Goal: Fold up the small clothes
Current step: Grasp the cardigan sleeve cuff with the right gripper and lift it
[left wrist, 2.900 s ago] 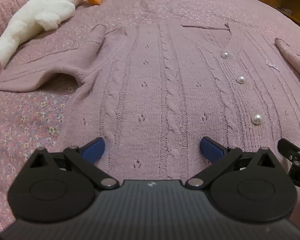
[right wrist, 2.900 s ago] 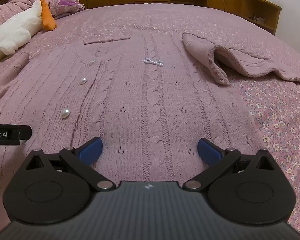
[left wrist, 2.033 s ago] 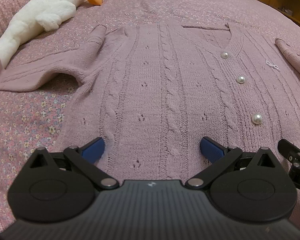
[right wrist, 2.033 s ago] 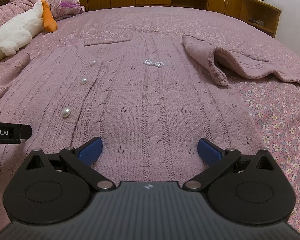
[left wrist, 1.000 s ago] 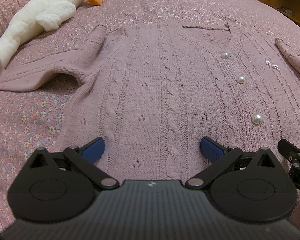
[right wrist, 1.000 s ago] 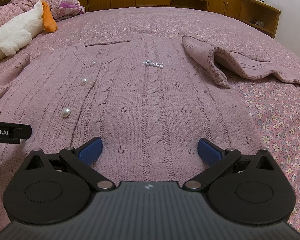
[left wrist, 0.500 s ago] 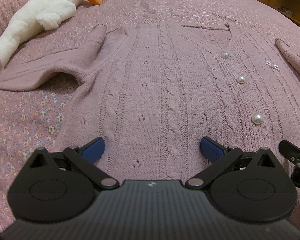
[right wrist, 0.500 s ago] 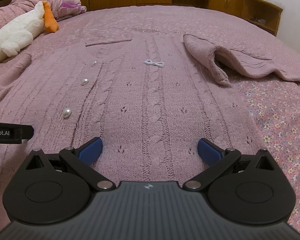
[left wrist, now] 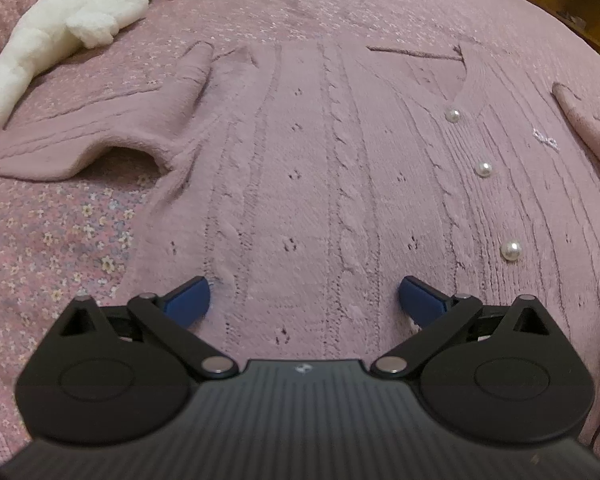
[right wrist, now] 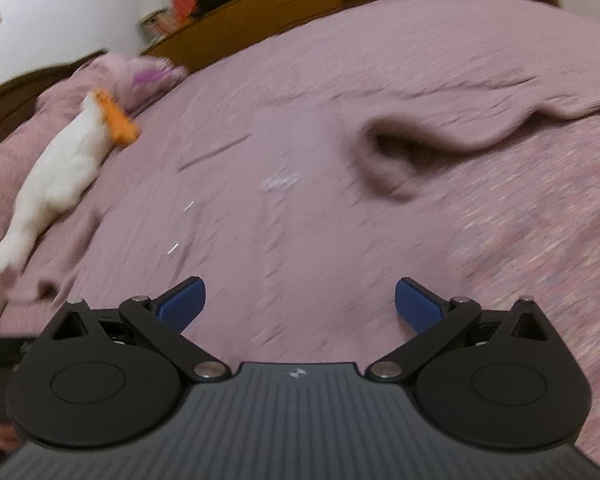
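Note:
A mauve cable-knit cardigan (left wrist: 320, 168) with pearl buttons (left wrist: 511, 251) lies flat, front up, on the bed. Its left sleeve (left wrist: 92, 136) is spread out to the left. My left gripper (left wrist: 304, 300) is open and empty, low over the cardigan's lower left part. In the blurred right wrist view the cardigan (right wrist: 260, 232) lies ahead and its right sleeve (right wrist: 440, 128) is bunched up at the upper right. My right gripper (right wrist: 300, 304) is open and empty, raised and tilted above the cardigan.
A pink floral bedspread (left wrist: 48, 240) covers the bed. A white plush goose with an orange beak (left wrist: 72, 20) lies at the far left, also in the right wrist view (right wrist: 64, 168). Wooden cabinets (right wrist: 300, 8) stand behind the bed.
My right gripper has swung quickly, lifting and tilting, so its view is blurred and rotated. My left gripper has stayed nearly still, and the right gripper has left its view.

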